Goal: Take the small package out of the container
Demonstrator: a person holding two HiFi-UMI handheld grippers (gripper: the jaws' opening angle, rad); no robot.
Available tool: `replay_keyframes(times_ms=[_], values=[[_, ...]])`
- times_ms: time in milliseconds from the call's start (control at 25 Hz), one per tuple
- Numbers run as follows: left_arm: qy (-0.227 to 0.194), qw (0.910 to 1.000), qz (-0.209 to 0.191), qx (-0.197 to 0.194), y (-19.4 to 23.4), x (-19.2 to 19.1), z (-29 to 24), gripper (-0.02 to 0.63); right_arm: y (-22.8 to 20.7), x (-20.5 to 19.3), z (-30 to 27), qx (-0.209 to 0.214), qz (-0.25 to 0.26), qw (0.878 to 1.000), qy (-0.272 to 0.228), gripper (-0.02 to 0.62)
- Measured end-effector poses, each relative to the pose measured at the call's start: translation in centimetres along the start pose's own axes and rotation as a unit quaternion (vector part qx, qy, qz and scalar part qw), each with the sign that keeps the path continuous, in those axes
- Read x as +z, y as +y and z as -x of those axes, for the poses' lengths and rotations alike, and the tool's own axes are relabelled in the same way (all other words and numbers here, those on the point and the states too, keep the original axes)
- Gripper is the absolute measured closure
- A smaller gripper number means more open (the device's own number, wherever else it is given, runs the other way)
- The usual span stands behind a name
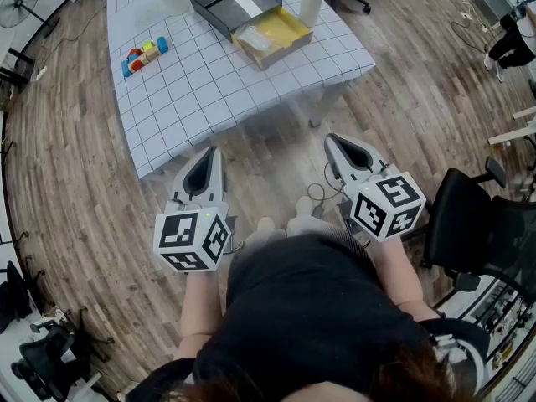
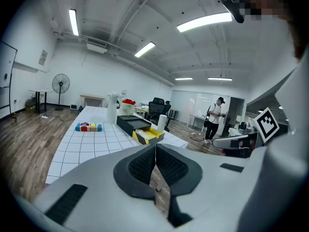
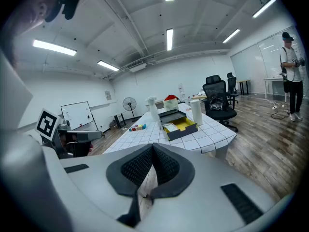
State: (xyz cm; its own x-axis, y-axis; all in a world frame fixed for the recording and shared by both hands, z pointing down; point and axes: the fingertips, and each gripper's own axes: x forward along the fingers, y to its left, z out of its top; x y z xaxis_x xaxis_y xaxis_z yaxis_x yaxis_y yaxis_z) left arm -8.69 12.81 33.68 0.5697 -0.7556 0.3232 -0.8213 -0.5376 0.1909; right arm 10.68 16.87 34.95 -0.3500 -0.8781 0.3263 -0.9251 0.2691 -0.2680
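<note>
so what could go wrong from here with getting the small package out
1. The left gripper and right gripper are shut and short of the table; reaching in with fingers closed would likely shove the small package, not grip it.
2. The package lies close to the container's wall, so a finger may catch the rim and drag the container.
3. The white roll stands upright beside the container; a right-side reach could topple it.

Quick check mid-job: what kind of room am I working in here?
Probably an open office or lab space: wood-look floor, swivel office chairs, a whiteboard, strip ceiling lights, and a grid-covered table set up as a workstation.
</note>
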Motion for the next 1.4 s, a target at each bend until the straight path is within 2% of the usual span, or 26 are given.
replay_keyframes(times_ms=[480,920,1280,1400], values=[[0.008,0.9997,0.015,0.016,-0.9,0.0,-1.4,0.578,-1.9,0.1,-0.4,0.011,-0.005,1.0,0.024,0.58],[0.0,0.9983,0.025,0.052,-1.0,0.9,-2.8,0.578,-3.0,1.2,-2.5,0.057,-0.002,0.998,0.028,0.58],[0.016,0.996,0.03,0.083,-2.2,0.3,-4.8,0.578,-5.4,1.5,-3.5,0.084,0.003,0.996,0.037,0.58],[0.021,0.995,0.028,0.094,-2.5,0.4,-5.0,0.578,-5.7,1.6,-4.0,0.105,0.007,0.994,0.038,0.58]])
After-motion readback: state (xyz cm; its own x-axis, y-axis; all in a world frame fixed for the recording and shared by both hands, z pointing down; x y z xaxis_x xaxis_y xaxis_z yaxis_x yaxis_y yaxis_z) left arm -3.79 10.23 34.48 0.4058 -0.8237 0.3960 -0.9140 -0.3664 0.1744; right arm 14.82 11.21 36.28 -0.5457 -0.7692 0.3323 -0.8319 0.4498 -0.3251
